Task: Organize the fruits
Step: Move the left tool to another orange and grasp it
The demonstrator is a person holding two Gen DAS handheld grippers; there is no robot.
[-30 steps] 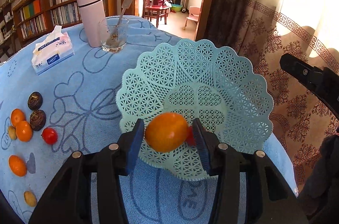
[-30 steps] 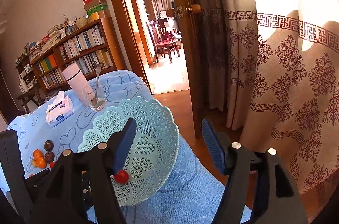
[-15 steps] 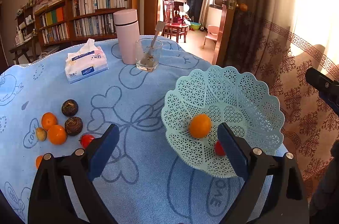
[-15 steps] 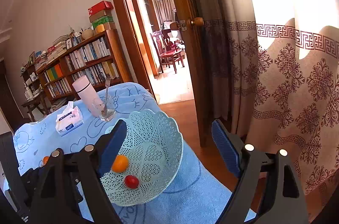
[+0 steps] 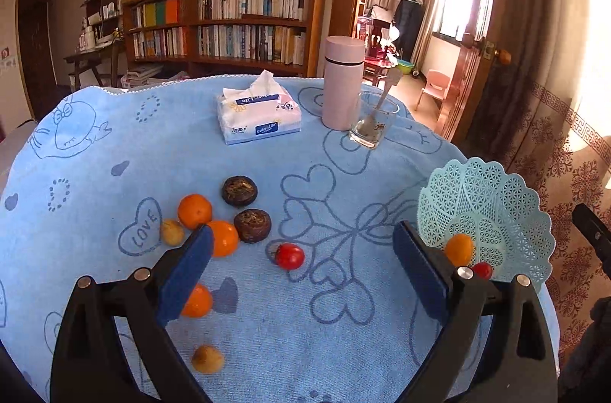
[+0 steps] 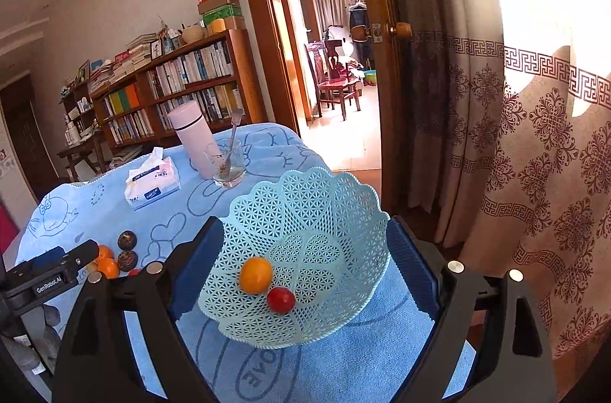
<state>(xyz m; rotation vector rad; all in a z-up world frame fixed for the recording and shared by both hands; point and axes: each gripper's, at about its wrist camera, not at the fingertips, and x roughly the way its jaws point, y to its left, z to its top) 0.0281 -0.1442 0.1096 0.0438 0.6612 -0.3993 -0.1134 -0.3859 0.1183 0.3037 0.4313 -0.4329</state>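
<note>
The left gripper (image 5: 301, 265) is wide open and empty, a cherry tomato (image 5: 290, 255) between its jaws, maybe next; the right gripper (image 6: 305, 269) is opening around the basket (image 6: 305, 197), perhaps steadying it

In the left wrist view, loose fruit (image 5: 225, 223) lies centre-left on the table (image 5: 95, 155); the basket (image 5: 492, 208) sits far right, tissues (image 5: 259, 116) and flask (image 5: 341, 86) behind.

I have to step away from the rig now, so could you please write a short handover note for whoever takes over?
Left gripper: open, empty, over the loose fruit.
Right gripper: jaws opening, astride the basket, not pressing it.
Done: one orange and one tomato in the basket.
Left on the cloth: three oranges, a tomato, two dark fruits, two small yellowish ones.
</note>
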